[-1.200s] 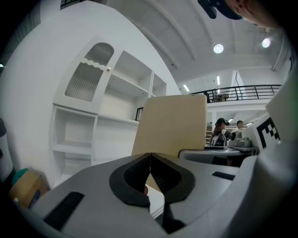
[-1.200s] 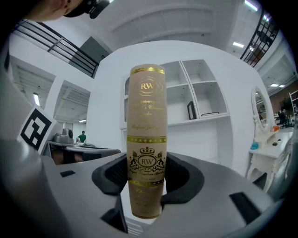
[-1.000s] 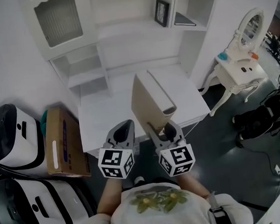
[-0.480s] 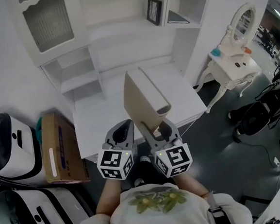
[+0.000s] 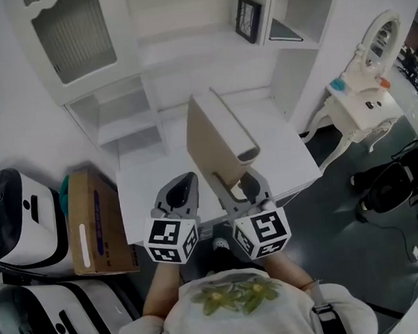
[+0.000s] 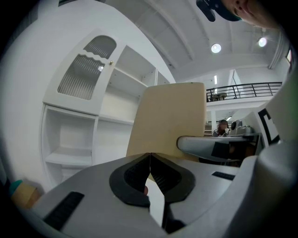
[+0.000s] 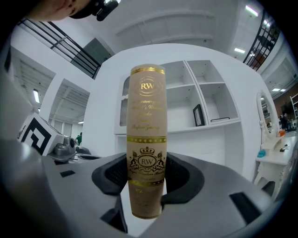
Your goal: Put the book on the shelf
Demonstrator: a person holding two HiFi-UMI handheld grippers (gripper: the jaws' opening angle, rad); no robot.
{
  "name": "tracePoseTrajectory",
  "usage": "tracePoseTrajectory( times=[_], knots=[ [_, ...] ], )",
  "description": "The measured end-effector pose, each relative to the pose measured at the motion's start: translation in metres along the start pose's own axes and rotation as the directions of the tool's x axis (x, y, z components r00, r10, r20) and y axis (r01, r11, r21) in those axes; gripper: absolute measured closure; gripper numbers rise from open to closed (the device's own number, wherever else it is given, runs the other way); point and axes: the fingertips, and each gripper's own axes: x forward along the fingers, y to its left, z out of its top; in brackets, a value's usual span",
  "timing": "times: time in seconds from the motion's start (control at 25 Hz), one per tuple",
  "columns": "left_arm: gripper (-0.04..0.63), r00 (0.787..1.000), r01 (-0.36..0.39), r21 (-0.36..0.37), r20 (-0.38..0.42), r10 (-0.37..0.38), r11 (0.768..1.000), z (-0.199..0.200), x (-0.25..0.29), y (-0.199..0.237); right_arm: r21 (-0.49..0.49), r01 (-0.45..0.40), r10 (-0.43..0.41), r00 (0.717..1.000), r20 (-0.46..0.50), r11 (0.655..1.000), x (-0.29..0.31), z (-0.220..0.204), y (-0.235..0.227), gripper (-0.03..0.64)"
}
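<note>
Barely shifted since a second ago, we still clamp the beige book (image 5: 210, 141) by its lower spine in our right tool (image 5: 238, 184), upright above the white table (image 5: 152, 186) before the shelf (image 5: 184, 50), left tool (image 5: 185, 181) clenched empty alongside.

Cardboard box (image 5: 101, 223) beside desk (image 5: 152, 182); vanity table (image 5: 357, 110) right; perhaps framed picture (image 5: 248, 19).

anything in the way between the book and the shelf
Nothing visible. The book, held upright in the right hand-held gripper, has only the white desk between it and the open shelf. A picture frame stands toward the shelf's right.
</note>
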Motion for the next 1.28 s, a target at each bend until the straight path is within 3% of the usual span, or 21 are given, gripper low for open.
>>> tracePoseTrajectory(
  times=[0.68,1.28],
  knots=[
    [0.566,0.996,-0.090,0.015,0.014,0.089,0.996,0.025,0.070,0.057,-0.011,-0.072,0.073,0.996,0.060,0.997,0.097,0.035,-0.042,0.399],
    [0.566,0.990,-0.136,-0.001,0.031,0.136,0.991,0.036,0.112,0.073,-0.033,-0.128,0.132,0.984,0.124,0.991,0.145,0.066,-0.072,0.399]
  ],
)
